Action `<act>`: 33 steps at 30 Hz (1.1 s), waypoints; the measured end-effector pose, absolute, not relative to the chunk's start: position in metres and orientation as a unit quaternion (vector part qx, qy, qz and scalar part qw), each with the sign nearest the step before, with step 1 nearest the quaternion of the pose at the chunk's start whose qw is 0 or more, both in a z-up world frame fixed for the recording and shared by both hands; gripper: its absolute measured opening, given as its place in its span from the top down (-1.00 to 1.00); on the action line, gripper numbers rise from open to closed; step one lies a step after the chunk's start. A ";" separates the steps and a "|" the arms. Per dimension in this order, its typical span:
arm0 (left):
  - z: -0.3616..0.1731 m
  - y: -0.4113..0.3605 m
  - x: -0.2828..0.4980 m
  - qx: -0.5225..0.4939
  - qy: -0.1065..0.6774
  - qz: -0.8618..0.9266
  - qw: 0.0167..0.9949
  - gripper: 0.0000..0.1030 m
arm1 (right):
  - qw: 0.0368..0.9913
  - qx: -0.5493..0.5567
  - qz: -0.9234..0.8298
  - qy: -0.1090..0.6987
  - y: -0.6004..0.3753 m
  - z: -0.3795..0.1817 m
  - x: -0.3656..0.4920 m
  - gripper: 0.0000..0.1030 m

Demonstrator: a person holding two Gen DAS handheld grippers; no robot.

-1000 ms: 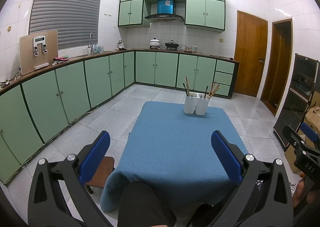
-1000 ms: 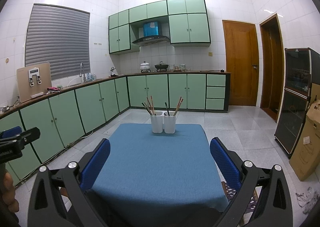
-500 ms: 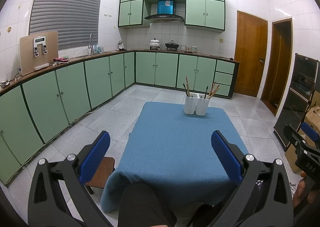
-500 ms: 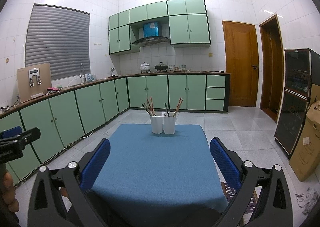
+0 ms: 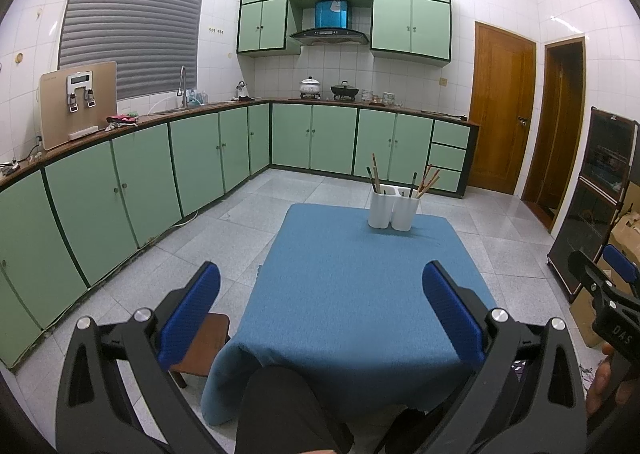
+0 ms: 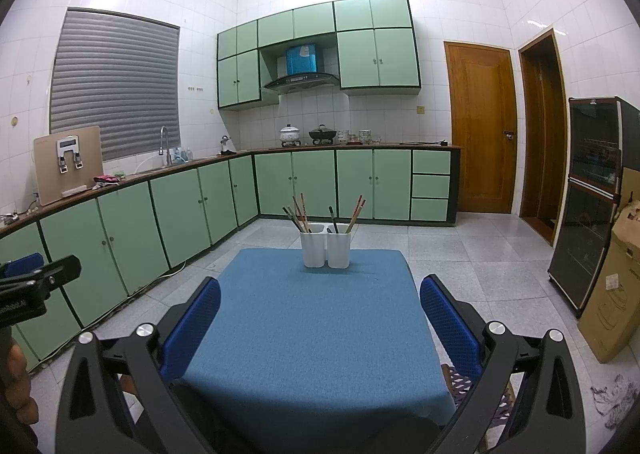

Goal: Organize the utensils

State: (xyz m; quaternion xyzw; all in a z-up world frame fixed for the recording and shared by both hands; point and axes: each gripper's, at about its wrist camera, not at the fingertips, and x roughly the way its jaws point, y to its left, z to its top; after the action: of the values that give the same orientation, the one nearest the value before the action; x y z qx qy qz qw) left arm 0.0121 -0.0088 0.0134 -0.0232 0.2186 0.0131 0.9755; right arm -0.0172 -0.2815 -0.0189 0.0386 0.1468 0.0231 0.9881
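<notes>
A white two-compartment utensil holder (image 5: 393, 209) (image 6: 325, 245) stands at the far end of the blue-clothed table (image 5: 352, 294) (image 6: 312, 334). Chopsticks lean out of both compartments: several in the left one (image 6: 299, 214), a few in the right one (image 6: 354, 214). My left gripper (image 5: 320, 290) is open over the table's near left corner, empty. My right gripper (image 6: 320, 294) is open over the near edge, empty. Each gripper shows at the rim of the other's view: the right gripper (image 5: 600, 282), the left gripper (image 6: 36, 274).
Green cabinets (image 5: 120, 190) run along the left and back walls. A wooden stool (image 5: 202, 346) sits by the table's near left corner. A dark cabinet (image 6: 592, 190) and a cardboard box (image 6: 612, 294) stand at the right. A person's knee (image 5: 280, 406) is below the left gripper.
</notes>
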 end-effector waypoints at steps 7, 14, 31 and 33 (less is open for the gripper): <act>0.014 -0.008 0.012 -0.024 0.219 0.013 0.975 -0.90 | 0.988 0.039 0.023 0.147 -0.281 -0.019 -0.018 -0.90; 0.014 -0.009 0.012 -0.024 0.218 0.012 0.976 -0.90 | 0.988 0.038 0.023 0.146 -0.281 -0.019 -0.018 -0.90; 0.016 -0.008 0.011 -0.019 0.212 0.016 0.977 -0.90 | 0.988 0.039 0.023 0.146 -0.281 -0.019 -0.018 -0.90; 0.016 -0.007 0.010 -0.021 0.208 0.016 0.978 -0.90 | 0.988 0.039 0.023 0.147 -0.281 -0.019 -0.018 -0.90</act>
State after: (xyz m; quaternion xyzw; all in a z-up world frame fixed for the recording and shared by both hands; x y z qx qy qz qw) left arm 0.0102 -0.0075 0.0158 -0.0207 0.2084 0.0158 0.9777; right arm -0.0177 -0.2810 -0.0191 0.0386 0.1465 0.0232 0.9882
